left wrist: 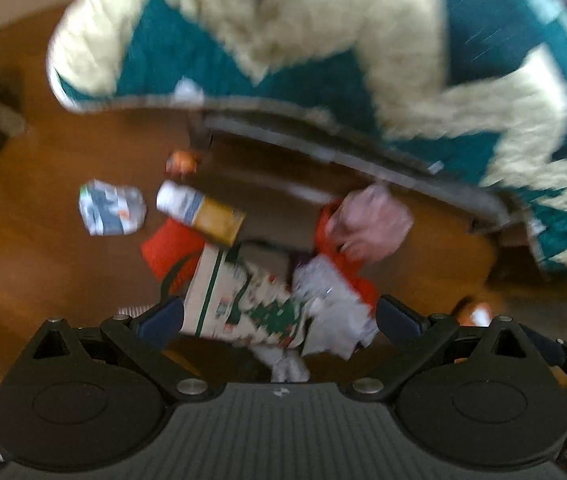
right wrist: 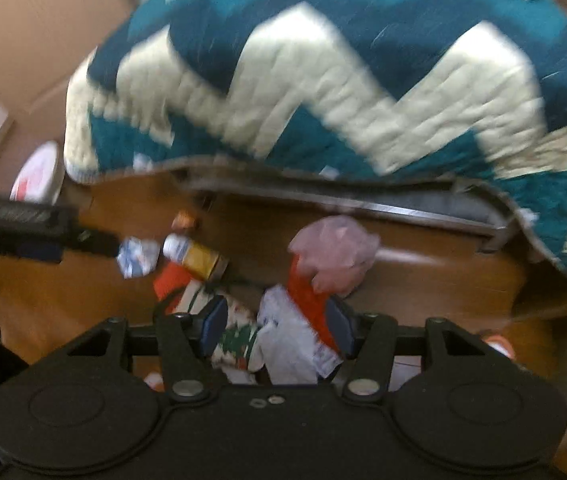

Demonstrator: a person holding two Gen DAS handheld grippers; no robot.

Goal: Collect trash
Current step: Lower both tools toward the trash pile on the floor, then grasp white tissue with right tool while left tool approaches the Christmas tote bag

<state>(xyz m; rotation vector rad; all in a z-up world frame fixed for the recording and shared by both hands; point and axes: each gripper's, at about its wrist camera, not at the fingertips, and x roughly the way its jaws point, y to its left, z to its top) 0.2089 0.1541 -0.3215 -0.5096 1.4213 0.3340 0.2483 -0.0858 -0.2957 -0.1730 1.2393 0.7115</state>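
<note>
We're hovering both grippers over the trash pile (left wrist: 267,280) beside the quilt (left wrist: 323,40). Left gripper (left wrist: 279,316) jaws are sitting apart; right gripper (right wrist: 277,330) jaws are straddling a white wrapper (right wrist: 295,340), grip unclear.

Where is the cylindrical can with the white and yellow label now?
The cylindrical can with the white and yellow label lies on its side on the brown wooden floor, left of centre in both views, between the crumpled blue-white wrapper and the red flat packet.

Quilted cloth blanket (right wrist: 323,92) in teal and cream, smooth glossy wooden floor (left wrist: 43,264), crinkled printed paper wrapping (left wrist: 259,304), thin pink plastic bag (right wrist: 335,252), matt black plastic gripper bodies, blurred.
</note>
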